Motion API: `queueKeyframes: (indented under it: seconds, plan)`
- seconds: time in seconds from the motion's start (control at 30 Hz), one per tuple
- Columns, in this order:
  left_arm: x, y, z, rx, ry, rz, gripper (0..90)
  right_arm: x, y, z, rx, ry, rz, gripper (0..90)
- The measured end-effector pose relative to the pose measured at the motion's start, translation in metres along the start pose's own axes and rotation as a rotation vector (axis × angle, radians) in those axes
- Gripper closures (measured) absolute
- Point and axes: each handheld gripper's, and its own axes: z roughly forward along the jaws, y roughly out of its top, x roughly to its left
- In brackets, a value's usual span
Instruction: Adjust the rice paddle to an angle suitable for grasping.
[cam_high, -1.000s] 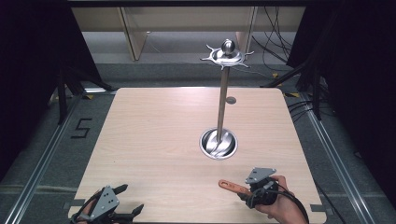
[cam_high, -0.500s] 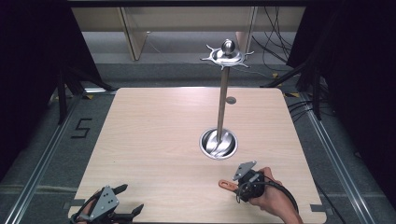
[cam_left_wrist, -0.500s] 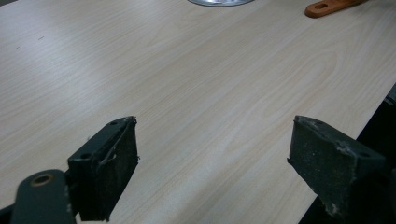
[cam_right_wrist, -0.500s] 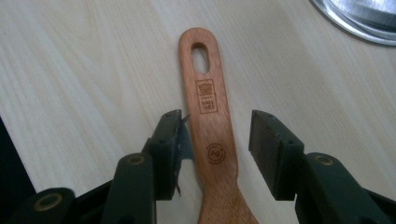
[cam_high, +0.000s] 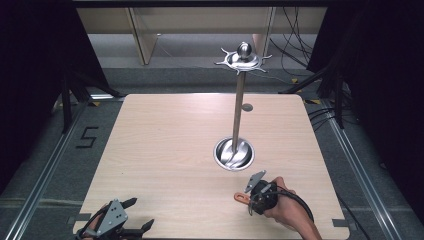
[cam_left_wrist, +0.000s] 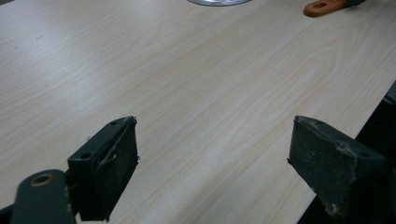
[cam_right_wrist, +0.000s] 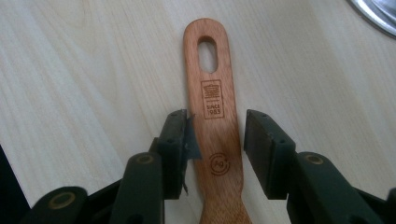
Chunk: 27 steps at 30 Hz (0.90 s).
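Note:
A wooden utensil handle with an oval hole and a burnt-in stamp lies flat on the light wood table. In the high view the handle's orange end shows near the front right. My right gripper straddles it. Its jaws have just been closing, and the handle lies between the pads with a thin gap still showing on the right side. A hand holds this right gripper. My left gripper rests at the front left edge, jaws wide open around nothing, as the left gripper view confirms.
A steel stand rises from a round base just behind the right hand, with a thin pole and a spiked dish with a ball on top. A small round hole marks the table farther back. Dark floor and rails surround the table.
The right hand has moved left and slightly down onto the wooden handle, and its jaws have narrowed around it. The left gripper has stayed still.

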Motion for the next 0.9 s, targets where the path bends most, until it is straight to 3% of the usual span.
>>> queueKeyframes:
  seconds: [0.07, 0.17, 0.33, 0.37, 0.53, 0.57, 0.87, 0.9]
  plan:
    - [0.002, 0.000, 0.000, -0.009, -0.002, 0.024, 14.9, -0.002, 0.003, 0.003, 0.006, 0.006, -0.028, 63.2]
    - [0.000, 0.000, 0.000, -0.004, -0.005, 0.003, 14.9, -0.002, 0.006, 0.003, 0.026, 0.003, -0.051, 64.5]
    - [-0.001, 0.000, 0.001, -0.012, -0.004, -0.007, 14.9, -0.003, 0.009, 0.003, 0.049, 0.025, -0.023, 64.5]
    - [0.000, 0.000, 0.001, -0.014, -0.004, -0.006, 14.9, -0.003, 0.010, 0.002, 0.076, 0.029, 0.001, 64.6]
    - [0.000, 0.000, 0.001, -0.013, -0.004, -0.007, 14.9, -0.009, 0.014, 0.003, 0.104, 0.066, -0.013, 64.9]
    - [0.000, -0.001, 0.000, -0.013, -0.003, -0.009, 14.9, -0.008, 0.014, 0.003, 0.111, 0.062, 0.009, 65.0]
    - [0.000, 0.000, 0.000, -0.009, -0.004, 0.001, 14.9, -0.011, 0.018, 0.003, 0.170, 0.041, -0.003, 66.0]
    - [0.000, 0.000, 0.001, -0.013, -0.005, -0.007, 14.9, -0.013, 0.018, 0.004, 0.165, 0.047, -0.024, 66.1]
